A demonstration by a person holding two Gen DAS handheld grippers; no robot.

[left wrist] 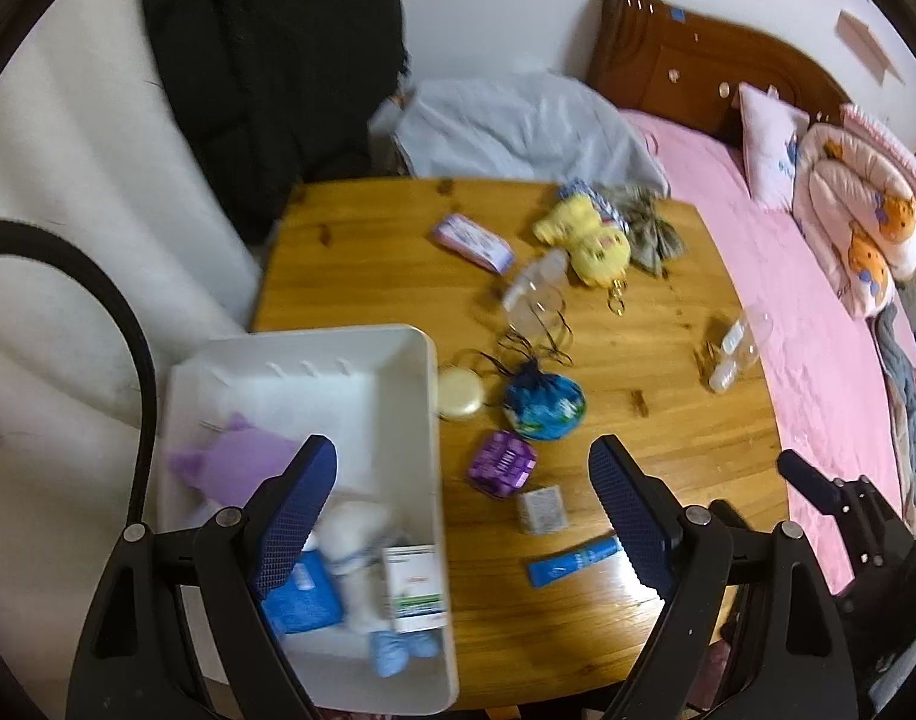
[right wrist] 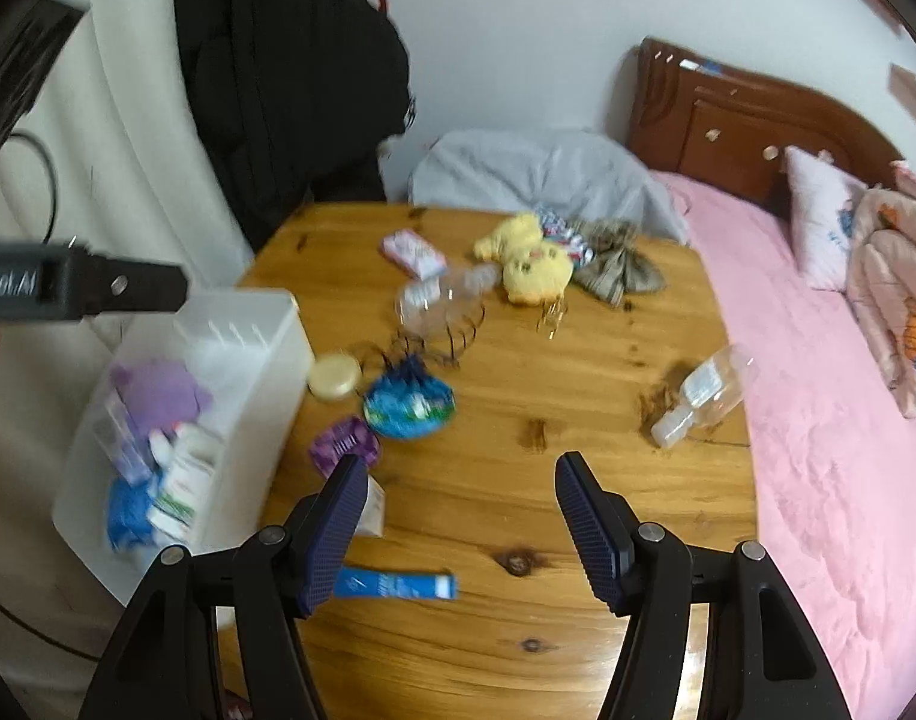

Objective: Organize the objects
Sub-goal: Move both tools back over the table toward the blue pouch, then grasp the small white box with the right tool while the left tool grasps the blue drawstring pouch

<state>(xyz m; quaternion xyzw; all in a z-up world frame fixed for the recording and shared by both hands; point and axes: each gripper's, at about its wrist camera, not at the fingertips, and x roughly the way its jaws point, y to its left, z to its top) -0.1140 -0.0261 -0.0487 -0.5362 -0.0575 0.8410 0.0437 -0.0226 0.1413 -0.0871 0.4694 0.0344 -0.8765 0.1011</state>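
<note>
Blue tube (right wrist: 395, 585) lies between right gripper (right wrist: 455, 531) fingers (both grippers wide, empty); left gripper (left wrist: 462, 531) likewise.

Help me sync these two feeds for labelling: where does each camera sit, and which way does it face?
Left wrist: on the left gripper, over the white bin, facing across the wooden table; own open fingers show, the right gripper at the right edge.
Right wrist: on the right gripper, open, above the table's near edge; the left gripper crosses at left.
Shared: bin, blue pouch, yellow plush, bed.
</note>
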